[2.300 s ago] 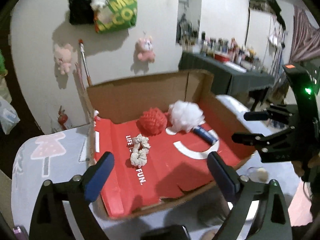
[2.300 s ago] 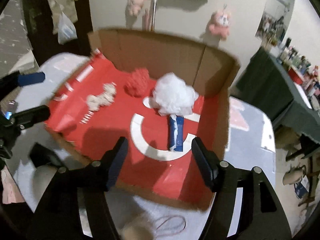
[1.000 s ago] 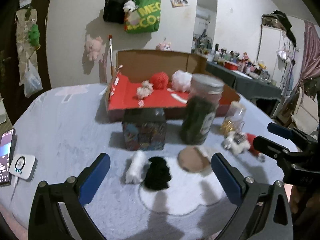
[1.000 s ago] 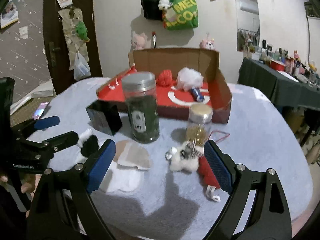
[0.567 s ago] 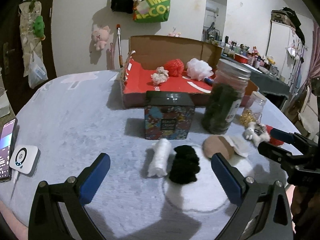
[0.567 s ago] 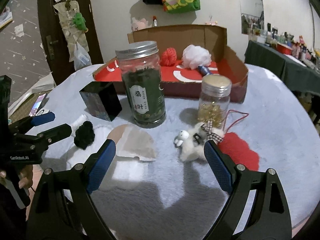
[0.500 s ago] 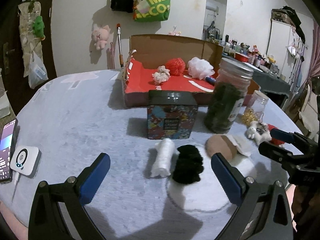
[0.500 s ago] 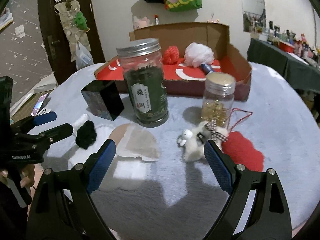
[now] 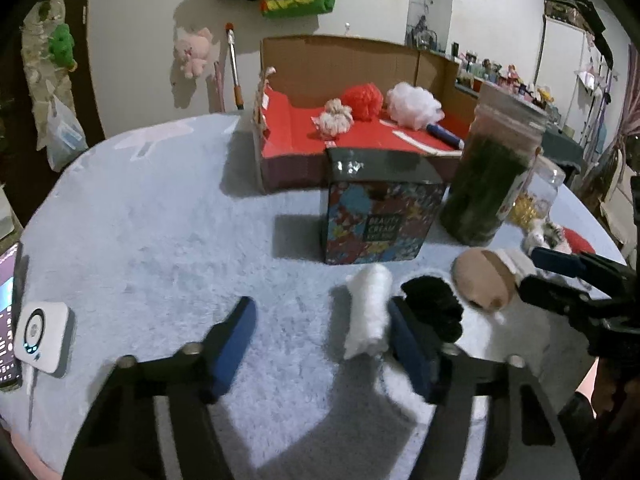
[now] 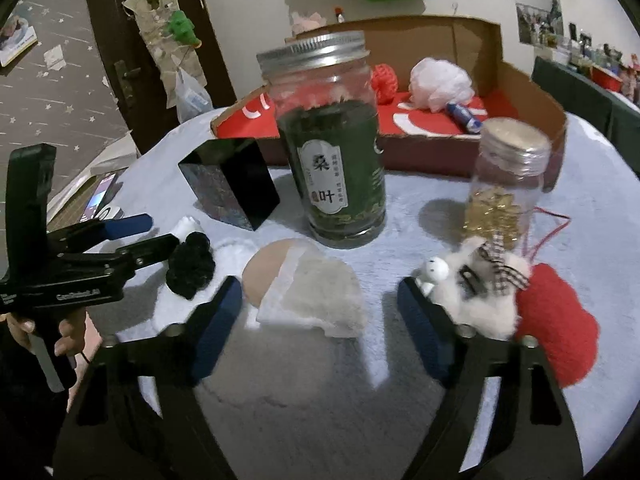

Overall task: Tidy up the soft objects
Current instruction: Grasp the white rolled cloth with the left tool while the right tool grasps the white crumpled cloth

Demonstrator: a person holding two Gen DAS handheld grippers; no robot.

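A white fluffy roll (image 9: 370, 312) and a black fuzzy scrunchie (image 9: 434, 304) lie side by side on the pale blue cloth. My left gripper (image 9: 324, 340) is open low over the cloth; its right finger sits between the roll and the scrunchie. A tan round puff with a white pad (image 10: 304, 284) lies between my right gripper's (image 10: 320, 312) open fingers. A small white plush toy (image 10: 476, 286) and a red felt piece (image 10: 556, 312) lie to its right. A cream scrunchie (image 9: 336, 116), red pouf (image 9: 362, 100) and white pouf (image 9: 414, 104) sit in the red-lined cardboard box (image 9: 340, 60).
A patterned tin box (image 9: 380, 216), a tall jar of green leaves (image 10: 332, 140) and a small jar with gold contents (image 10: 506, 180) stand between the soft things and the cardboard box. A phone and white device (image 9: 42, 332) lie at the left edge.
Both grippers pulled back from over the cardboard box to the near table and dropped lower. My left gripper has come down around the white roll; its jaws have narrowed.
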